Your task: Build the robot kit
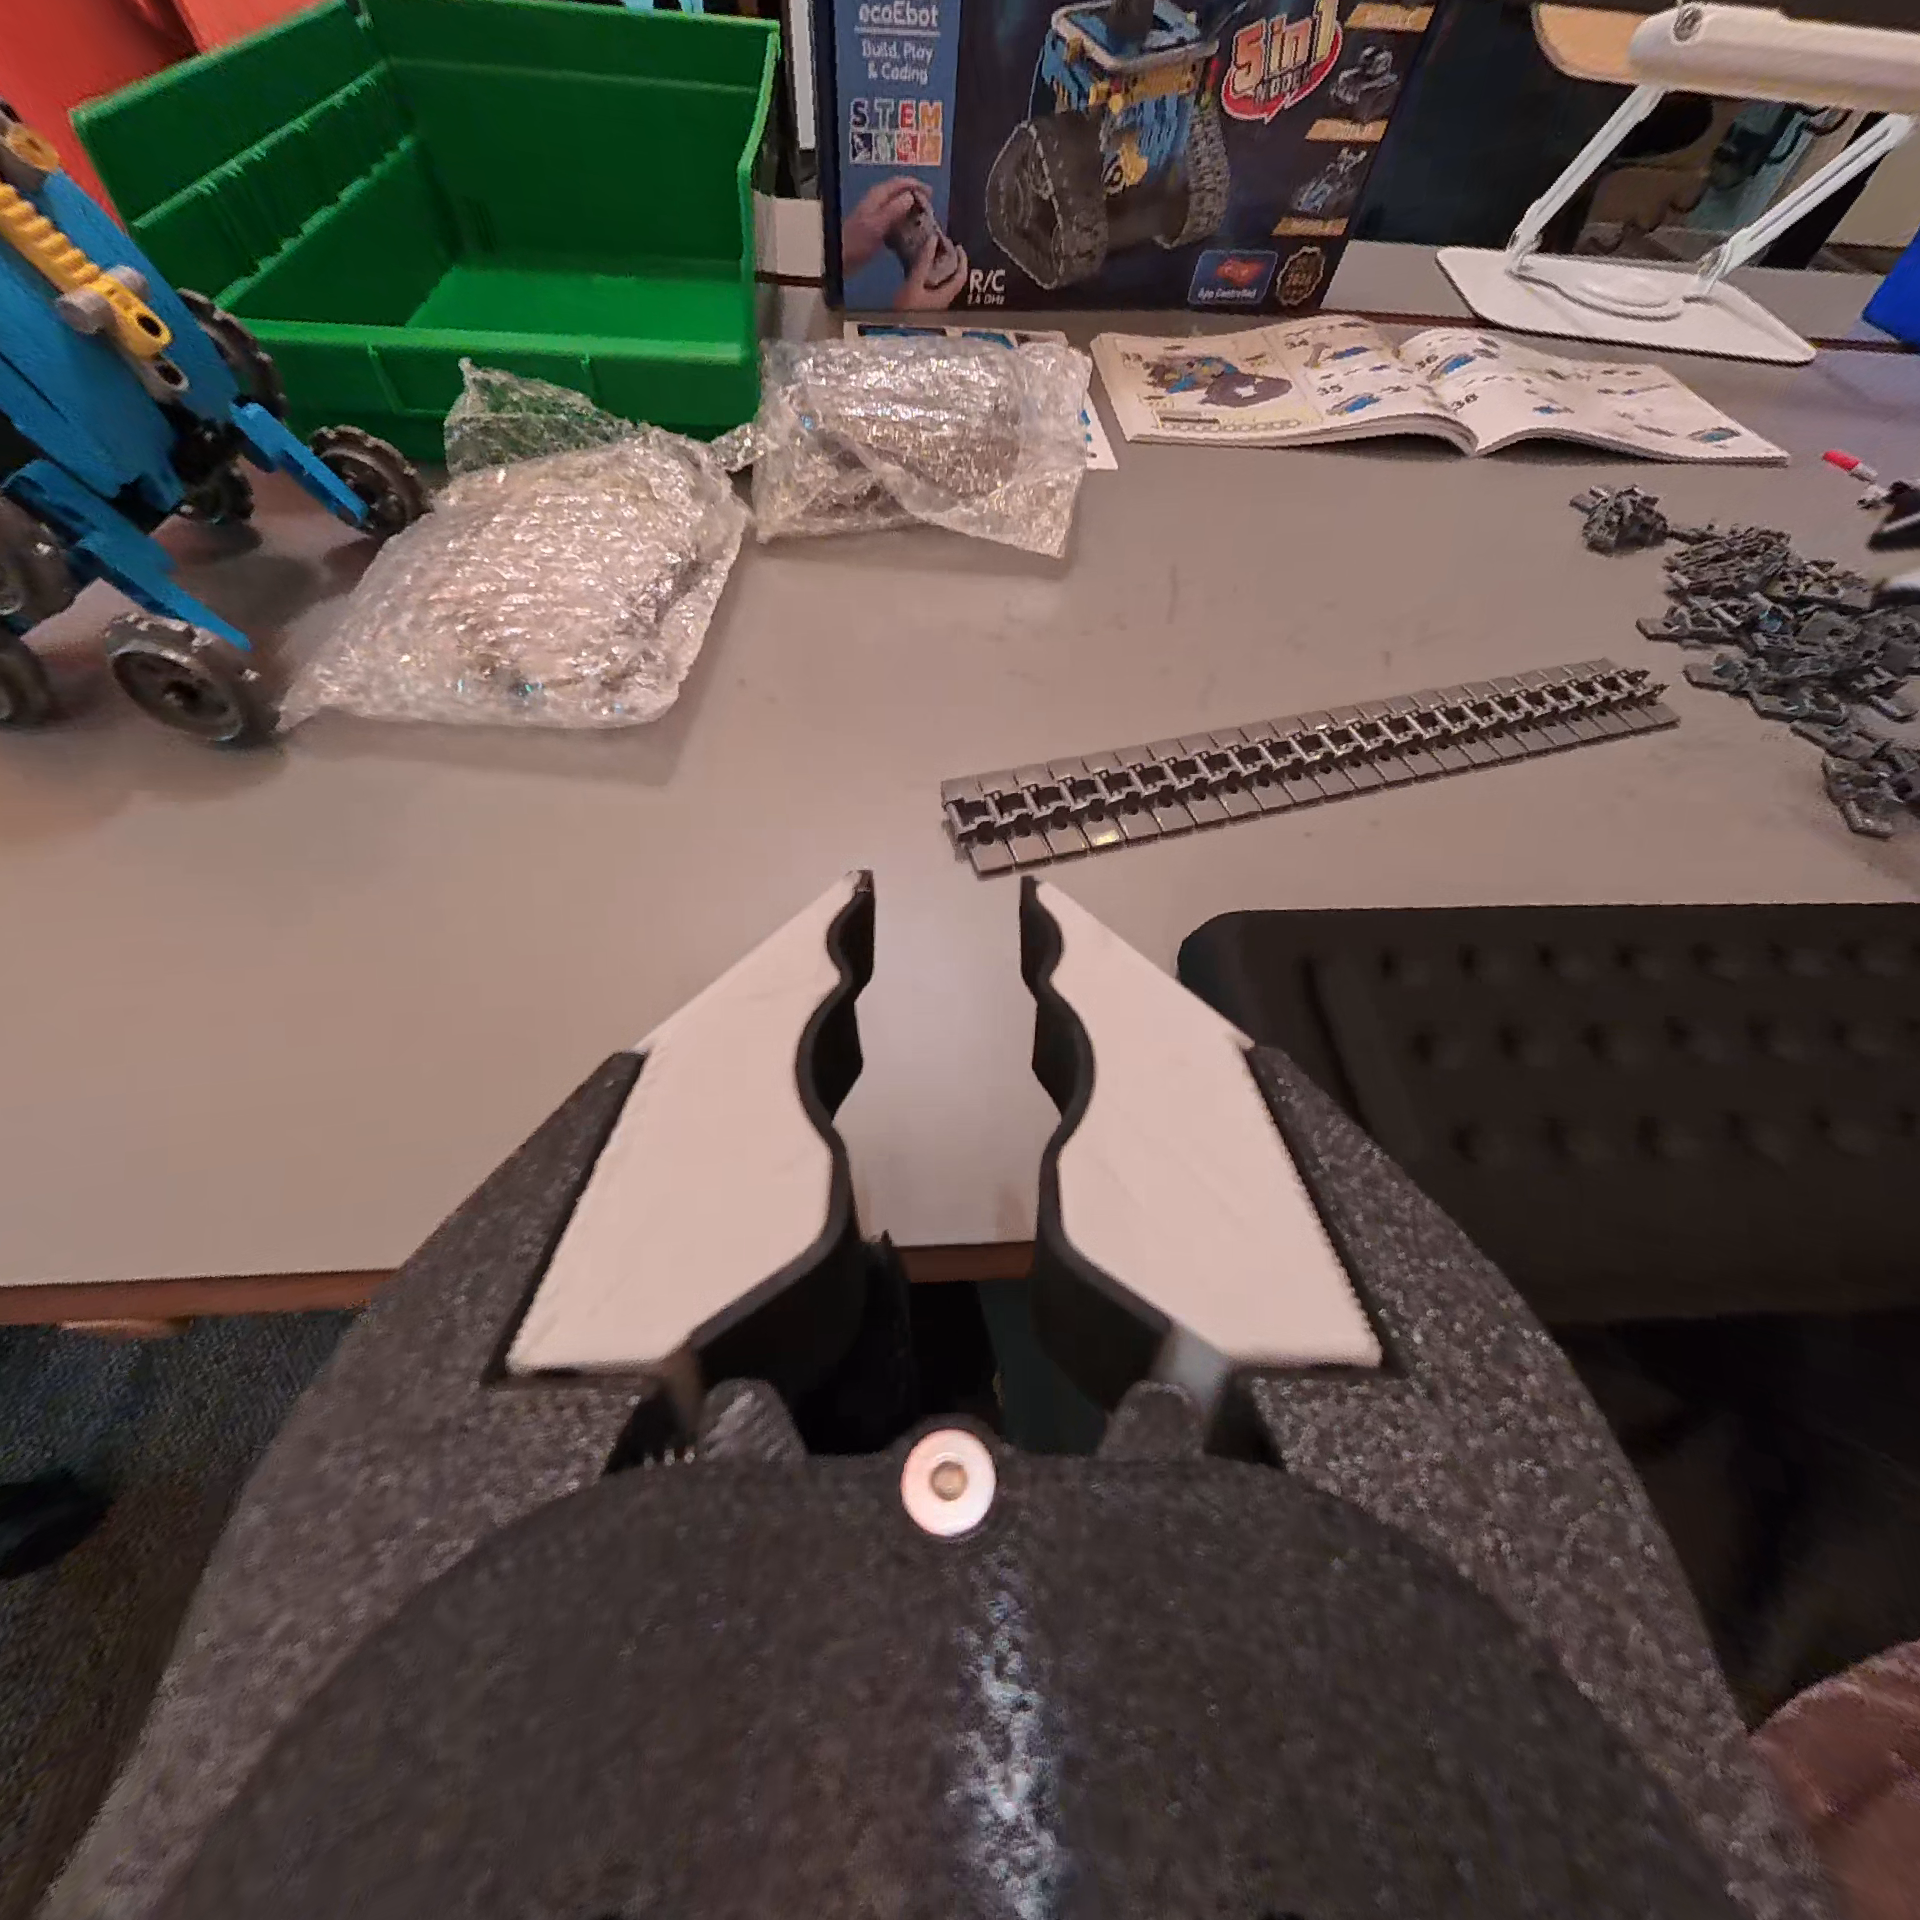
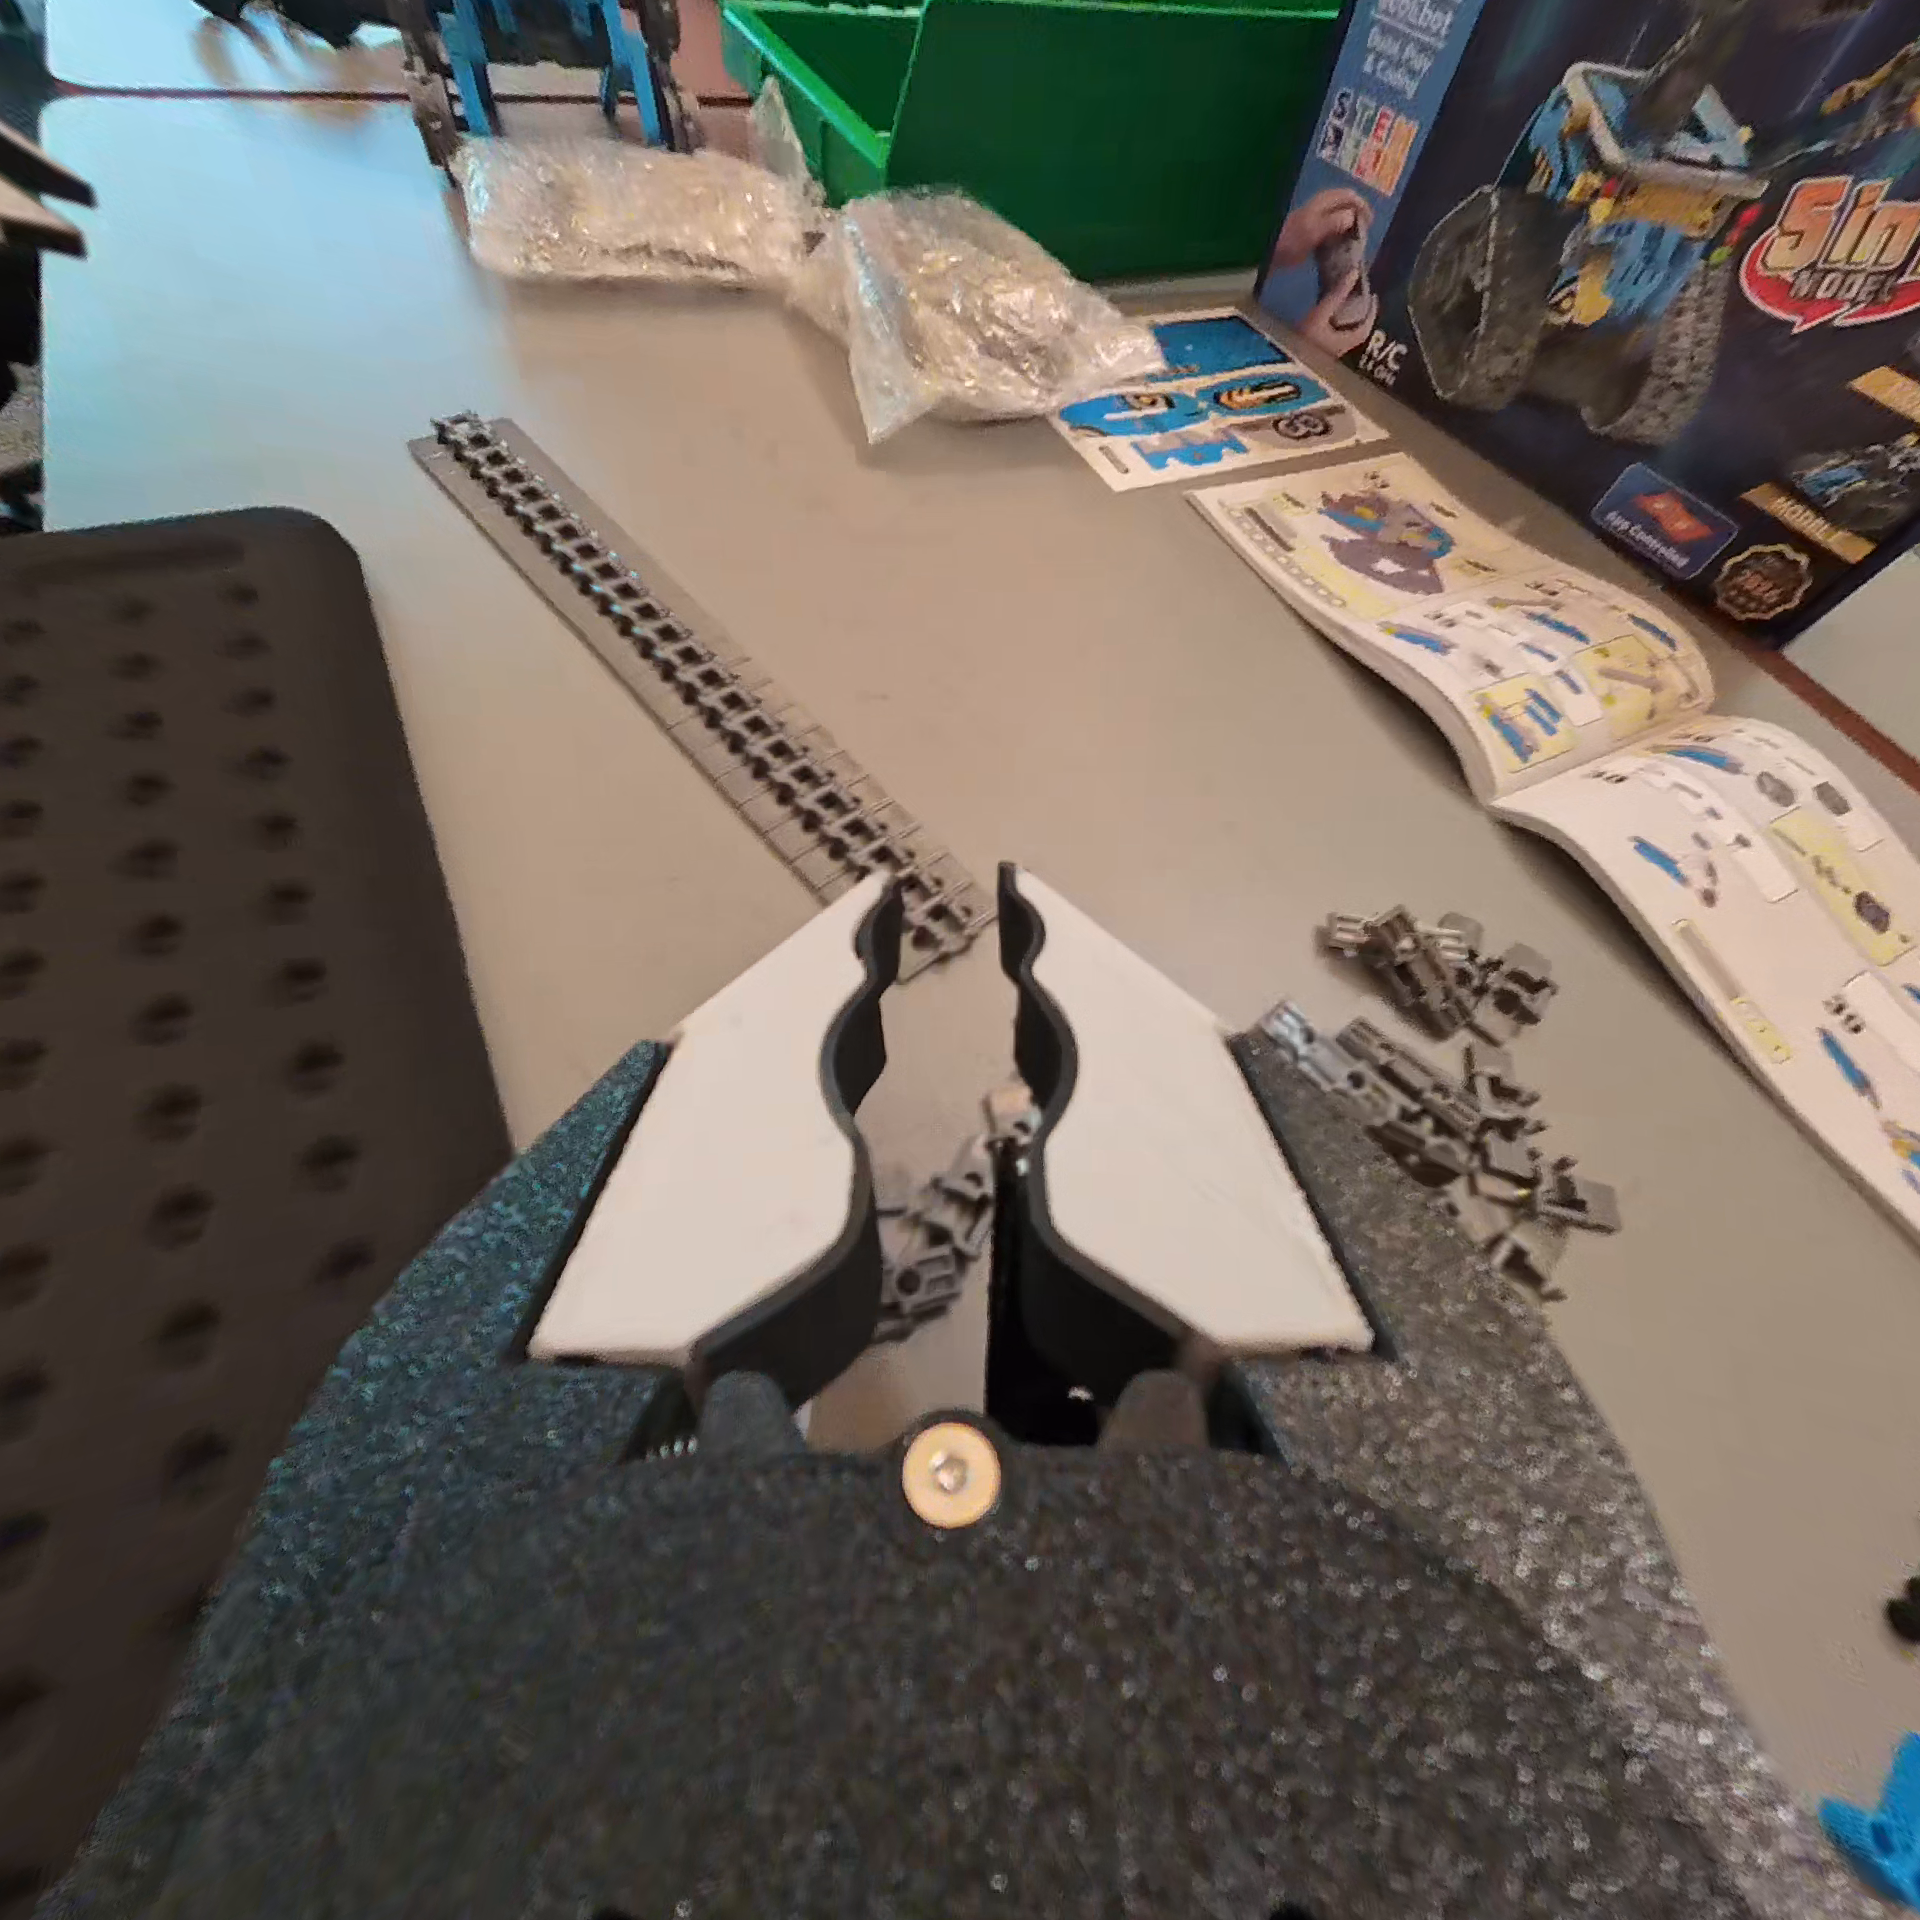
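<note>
- Grey plastic track strip of linked treads (image 1: 1309, 764) lies flat on the grey counter (image 1: 520, 987), stretched out straight between the 2 grippers.
- Left gripper (image 1: 945, 883) hovers over the near edge of the counter with its fingers (image 1: 727, 1122) parted by a clear gap and nothing between them; the near end of the track strip sits just beyond the right fingertip, not touching.
- Right gripper (image 2: 945, 883) has its fingers (image 2: 1164, 1143) parted too, gripping nothing; their tips sit over the other end of the strip (image 2: 696, 665), and whether they touch it cannot be told.
- Loose dark grey track links (image 2: 1455, 1091) lie in a scattered pile just right of the right gripper, with a few (image 2: 935, 1226) showing between its fingers on the counter below.
- Black dimpled pad (image 1: 1558, 1091) sits beside the strip, at the counter's near edge.
- 2 clear bubble-wrap bags (image 1: 540, 592) of parts lie farther back, near a green plastic bin (image 1: 468, 208).
- Blue brick-built vehicle with grey wheels (image 1: 114, 436) stands left of the bags.
- Open instruction booklet (image 1: 1434, 390) lies in front of a dark blue toy box (image 1: 1091, 156), with a sticker sheet (image 2: 1216, 410) beside it.
- White stand (image 1: 1662, 239) rests at the far right.
</note>
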